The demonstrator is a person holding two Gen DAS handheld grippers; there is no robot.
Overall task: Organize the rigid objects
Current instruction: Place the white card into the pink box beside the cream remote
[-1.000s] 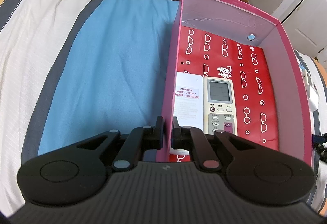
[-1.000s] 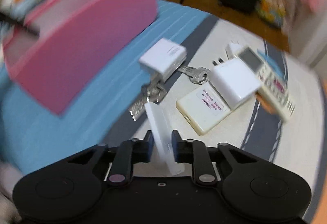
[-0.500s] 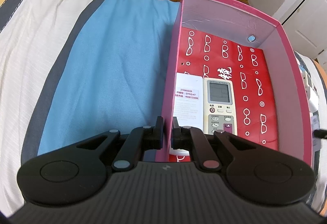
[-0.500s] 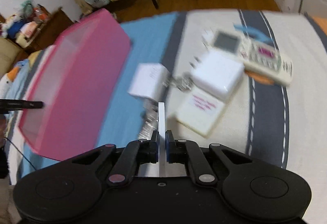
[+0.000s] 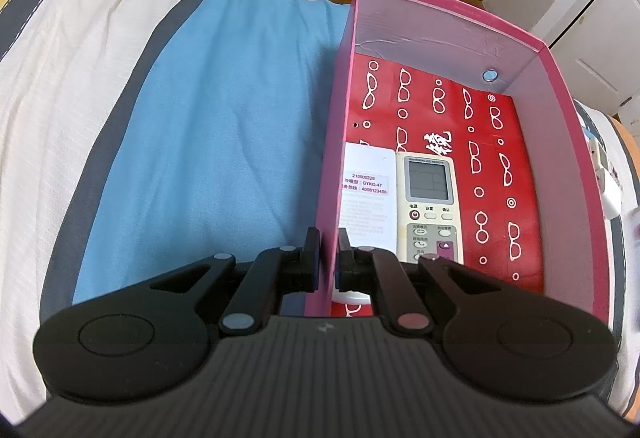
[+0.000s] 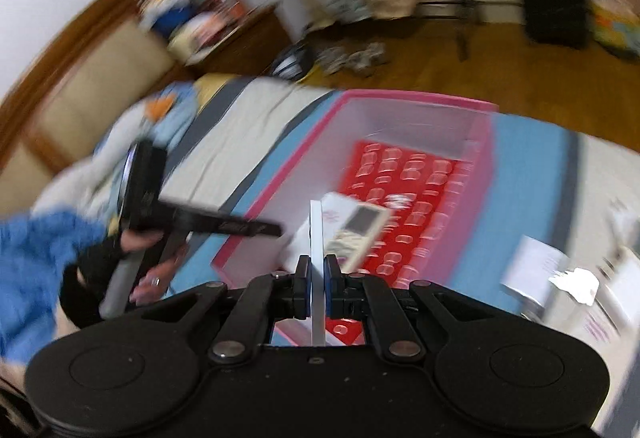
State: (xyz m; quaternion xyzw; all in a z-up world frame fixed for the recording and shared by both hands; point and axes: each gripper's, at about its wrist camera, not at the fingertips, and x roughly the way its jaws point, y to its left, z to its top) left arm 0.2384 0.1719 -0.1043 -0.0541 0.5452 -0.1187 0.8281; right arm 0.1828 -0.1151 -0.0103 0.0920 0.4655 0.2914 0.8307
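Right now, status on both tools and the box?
Left tool shut on pink cardboard box side wall. Right tool shut on thin white flat card, above box. Beige remote control and white labelled card already inside.

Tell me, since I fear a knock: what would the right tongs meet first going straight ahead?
Probably the remote lying in the pink box, since the held white card points at it; blur leaves depth uncertain.
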